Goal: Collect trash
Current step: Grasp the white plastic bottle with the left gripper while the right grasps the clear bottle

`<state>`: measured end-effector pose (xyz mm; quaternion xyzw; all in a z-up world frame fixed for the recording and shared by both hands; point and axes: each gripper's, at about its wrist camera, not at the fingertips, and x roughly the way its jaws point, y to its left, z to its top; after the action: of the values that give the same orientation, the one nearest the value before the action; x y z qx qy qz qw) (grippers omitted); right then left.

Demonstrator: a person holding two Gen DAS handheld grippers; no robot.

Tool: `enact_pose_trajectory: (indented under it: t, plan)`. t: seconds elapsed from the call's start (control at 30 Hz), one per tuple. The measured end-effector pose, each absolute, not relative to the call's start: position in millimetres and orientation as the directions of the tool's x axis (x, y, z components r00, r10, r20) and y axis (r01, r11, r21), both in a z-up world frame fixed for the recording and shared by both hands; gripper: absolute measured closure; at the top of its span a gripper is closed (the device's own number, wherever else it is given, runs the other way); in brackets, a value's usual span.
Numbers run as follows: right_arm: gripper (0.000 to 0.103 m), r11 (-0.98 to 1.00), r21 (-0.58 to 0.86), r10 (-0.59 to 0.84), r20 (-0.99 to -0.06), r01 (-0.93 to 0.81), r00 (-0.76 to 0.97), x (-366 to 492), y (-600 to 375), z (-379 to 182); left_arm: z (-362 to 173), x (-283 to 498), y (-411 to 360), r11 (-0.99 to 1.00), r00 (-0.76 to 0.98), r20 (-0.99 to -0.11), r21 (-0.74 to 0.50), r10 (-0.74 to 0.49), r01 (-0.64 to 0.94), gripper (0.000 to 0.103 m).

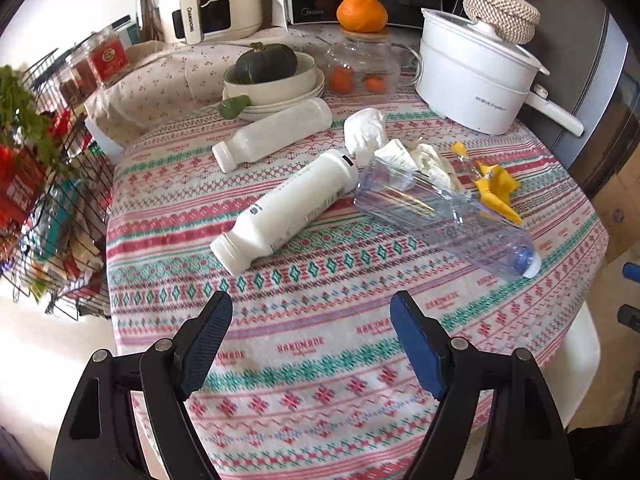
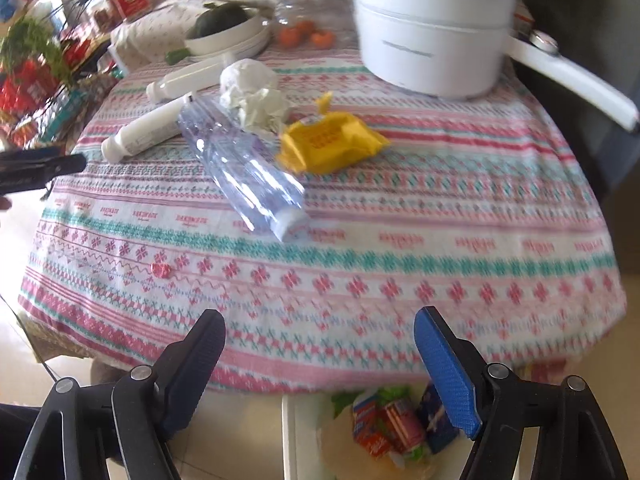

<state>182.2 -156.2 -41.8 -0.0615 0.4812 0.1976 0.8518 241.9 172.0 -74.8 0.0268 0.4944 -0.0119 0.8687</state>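
Note:
On the patterned tablecloth point(image 1: 320, 344) lie two white bottles, one near point(image 1: 288, 208) and one farther back point(image 1: 276, 132). Beside them are a clear plastic bottle point(image 1: 440, 216), crumpled white tissue point(image 1: 366, 130) and a yellow wrapper point(image 1: 496, 192). My left gripper point(image 1: 312, 300) hangs open over the cloth, short of the near white bottle, with nothing between its fingers. My right gripper point(image 2: 320, 314) is open and empty at the table's front edge, above a white bin point(image 2: 288, 432) holding cartons point(image 2: 384, 424). The clear bottle point(image 2: 248, 168), wrapper point(image 2: 328, 140) and tissue point(image 2: 252, 92) lie beyond it.
A white electric pot point(image 1: 472, 80) stands at the back right, its handle sticking out. A bowl with a dark squash point(image 1: 272, 80) and a glass jug with oranges point(image 1: 360, 68) sit behind the trash. A wire rack point(image 1: 48, 200) full of packets stands left of the table.

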Motion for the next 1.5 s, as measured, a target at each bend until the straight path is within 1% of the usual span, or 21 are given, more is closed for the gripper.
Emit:
enact_pose_trajectory:
  t: [0.2, 0.47, 0.53, 0.57, 0.6, 0.67, 0.7, 0.8, 0.9, 1.0, 1.17, 1.27, 1.3, 1.37, 1.4, 1.43, 1.5]
  plan:
    - [0.021, 0.857, 0.066, 0.332, -0.829, -0.511, 0.45, 220.3, -105.7, -47.8, -92.9, 298.0, 180.3, 0.985, 0.473, -0.881, 0.079, -0.003, 0.153, 0.02]
    - [0.021, 0.839, 0.057, 0.34, -0.832, -0.542, 0.438, 262.1, -70.3, -61.1, -119.5, 354.2, 173.3, 0.949, 0.427, -0.904, 0.137, 0.003, 0.284, 0.022]
    - [0.021, 0.836, 0.052, 0.335, -0.837, -0.546, 0.433, 270.0, -67.0, -65.4, -129.3, 363.3, 167.6, 0.934, 0.41, -0.912, 0.174, 0.032, 0.313, 0.024]
    - [0.021, 0.835, 0.05, 0.333, -0.839, -0.549, 0.43, 273.9, -65.1, -67.3, -134.8, 366.8, 166.0, 0.927, 0.397, -0.916, 0.194, 0.054, 0.321, 0.029]
    - [0.021, 0.833, 0.046, 0.329, -0.843, -0.552, 0.426, 277.8, -62.6, -70.4, -140.2, 370.3, 166.1, 0.923, 0.383, -0.921, 0.204, 0.068, 0.326, 0.036]
    - [0.021, 0.831, 0.039, 0.321, -0.849, -0.555, 0.421, 283.6, -58.0, -75.5, -146.1, 373.2, 168.4, 0.924, 0.383, -0.917, 0.235, 0.108, 0.302, 0.04]
    - [0.021, 0.83, 0.035, 0.318, -0.851, -0.557, 0.419, 286.3, -54.9, -78.1, -146.3, 373.3, 171.3, 0.933, 0.383, -0.917, 0.227, 0.11, 0.277, 0.041]
    - [0.021, 0.824, 0.031, 0.317, -0.852, -0.566, 0.416, 294.0, -45.9, -84.6, -144.4, 369.1, 185.2, 0.97, 0.343, -0.936, 0.154, 0.083, 0.187, 0.045]
    - [0.021, 0.819, 0.022, 0.318, -0.849, -0.574, 0.422, 299.8, -35.7, -87.6, -144.2, 359.9, 199.9, 0.996, 0.258, -0.966, 0.052, 0.03, 0.079, 0.05]
    - [0.021, 0.807, 0.029, 0.337, -0.842, -0.59, 0.421, 303.8, -24.9, -88.7, -145.6, 348.1, 209.6, 1.0, 0.181, -0.983, -0.017, -0.021, 0.022, 0.051]
    - [0.021, 0.785, 0.017, 0.336, -0.851, -0.619, 0.403, 311.1, -3.7, -95.2, -147.5, 334.2, 213.8, 0.999, 0.179, -0.983, -0.026, -0.03, 0.024, 0.051]
    - [0.023, 0.788, 0.01, 0.313, -0.868, -0.615, 0.386, 317.2, 6.3, -106.1, -166.1, 333.1, 218.1, 0.999, 0.176, -0.984, -0.031, -0.028, -0.013, 0.052]
    - [0.023, 0.794, -0.004, 0.295, -0.872, -0.608, 0.39, 318.3, 8.6, -110.5, -163.6, 331.7, 215.3, 1.0, 0.225, -0.974, -0.008, -0.006, -0.009, 0.052]
    - [0.024, 0.802, -0.063, 0.243, -0.874, -0.594, 0.421, 318.6, 13.1, -117.3, -163.6, 328.2, 213.3, 1.0, 0.246, -0.969, 0.001, 0.007, -0.026, 0.052]
    - [0.025, 0.8, -0.083, 0.225, -0.877, -0.594, 0.425, 318.5, 15.2, -120.5, -162.0, 325.5, 212.4, 0.999, 0.258, -0.966, 0.0, 0.008, -0.032, 0.052]
    - [0.028, 0.796, -0.103, 0.204, -0.882, -0.596, 0.425, 317.5, 16.6, -123.6, -160.8, 321.7, 212.0, 0.999, 0.265, -0.964, -0.006, 0.004, -0.038, 0.052]
    - [0.029, 0.785, -0.147, 0.169, -0.884, -0.601, 0.437, 314.7, 18.9, -127.3, -158.1, 313.6, 210.9, 0.998, 0.268, -0.963, -0.027, -0.012, -0.054, 0.052]
